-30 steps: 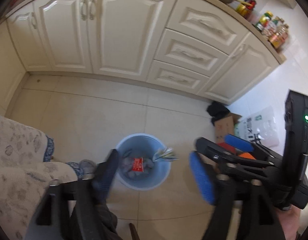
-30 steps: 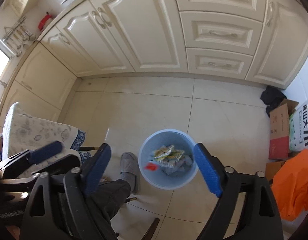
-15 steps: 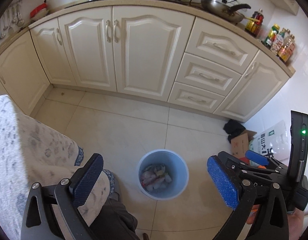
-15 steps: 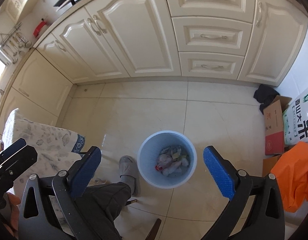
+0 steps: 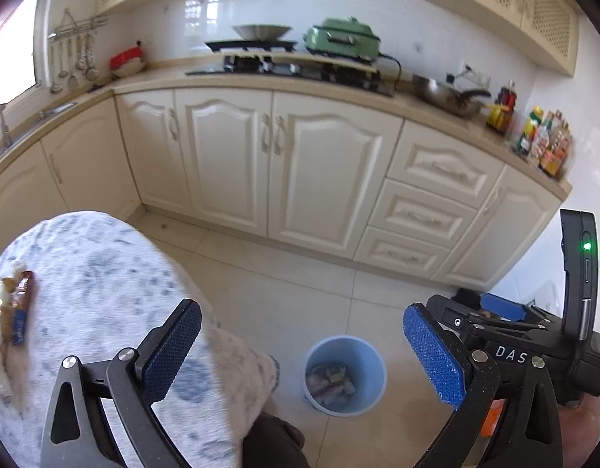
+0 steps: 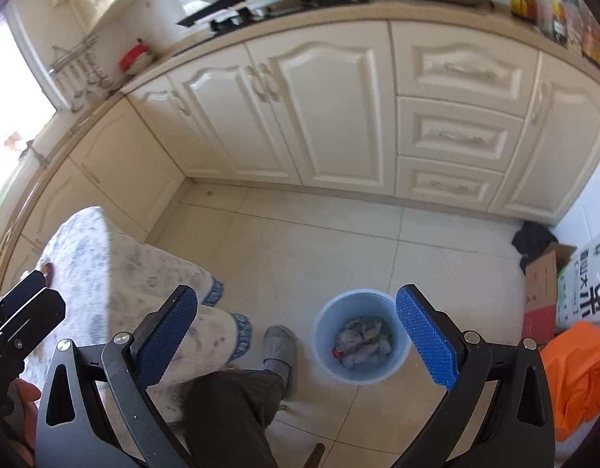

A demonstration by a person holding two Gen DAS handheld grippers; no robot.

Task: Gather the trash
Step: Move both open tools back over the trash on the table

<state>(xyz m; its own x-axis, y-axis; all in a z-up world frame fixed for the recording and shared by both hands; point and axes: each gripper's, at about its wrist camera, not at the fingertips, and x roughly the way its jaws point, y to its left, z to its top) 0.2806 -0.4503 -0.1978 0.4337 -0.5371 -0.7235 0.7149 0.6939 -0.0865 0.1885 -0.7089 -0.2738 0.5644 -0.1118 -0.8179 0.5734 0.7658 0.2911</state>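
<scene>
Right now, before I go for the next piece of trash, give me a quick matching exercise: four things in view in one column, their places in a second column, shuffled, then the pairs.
Things:
1. blue bin
2. snack wrapper
3. orange bag
4. grey slipper

Places:
A. on the patterned tablecloth, far left
B. on the floor tiles, trash inside
C. beside the bin, on the person's foot
D. at the right edge, by the cardboard box

Pairs: 1-B, 2-A, 3-D, 4-C
</scene>
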